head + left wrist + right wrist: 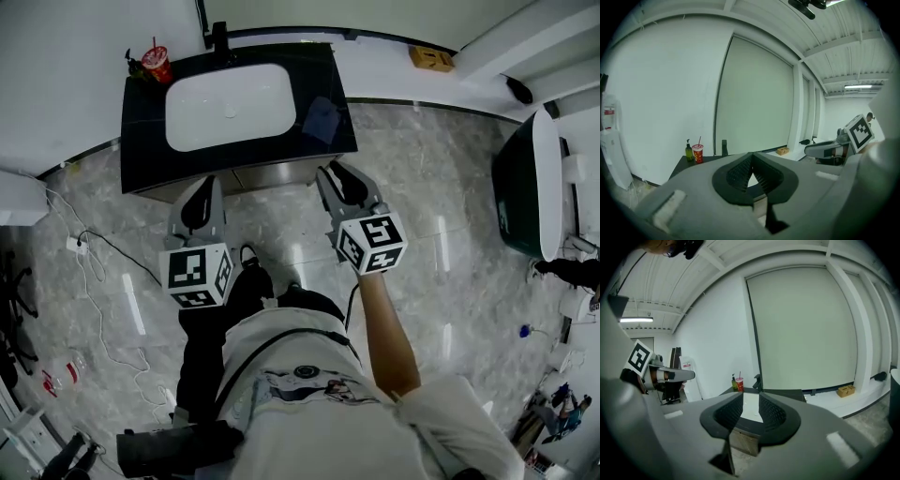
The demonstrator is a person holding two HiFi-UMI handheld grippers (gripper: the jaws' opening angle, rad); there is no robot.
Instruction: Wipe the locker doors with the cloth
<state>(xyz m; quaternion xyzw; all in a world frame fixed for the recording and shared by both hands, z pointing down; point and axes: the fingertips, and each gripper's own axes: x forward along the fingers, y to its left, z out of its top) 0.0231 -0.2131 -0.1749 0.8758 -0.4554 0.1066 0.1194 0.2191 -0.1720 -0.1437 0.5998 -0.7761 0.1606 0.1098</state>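
Head view first: the black counter [141, 112] with the white sink [230, 105] sits in the upper middle of the frame, and a red cup [157, 64] is on its upper left corner. On the right part of the counter there's a dark bluish patch [320, 119]. We think it might be the cloth, but honestly we can't tell. Under the counter edge we see the cabinet front [262, 174], which we're guessing is the doors to be wiped. The left gripper [204, 184] and right gripper [334, 172] both sit mid-frame and point up toward that front. Neither one has any fabric on it.

Left gripper view: the jaws are pressed together at the tips with nothing pinched between them. The cup and a green bottle [689, 152] show at lower left, and it's mostly wall beyond that.

Right gripper view: the jaws stand spread and empty. Through the gap we see the sink and the cabinet front below it, both still some way off.

So progress-wise, we'd say nothing's been wiped yet. The cloth still needs picking up, and the whole wipe is left to do.
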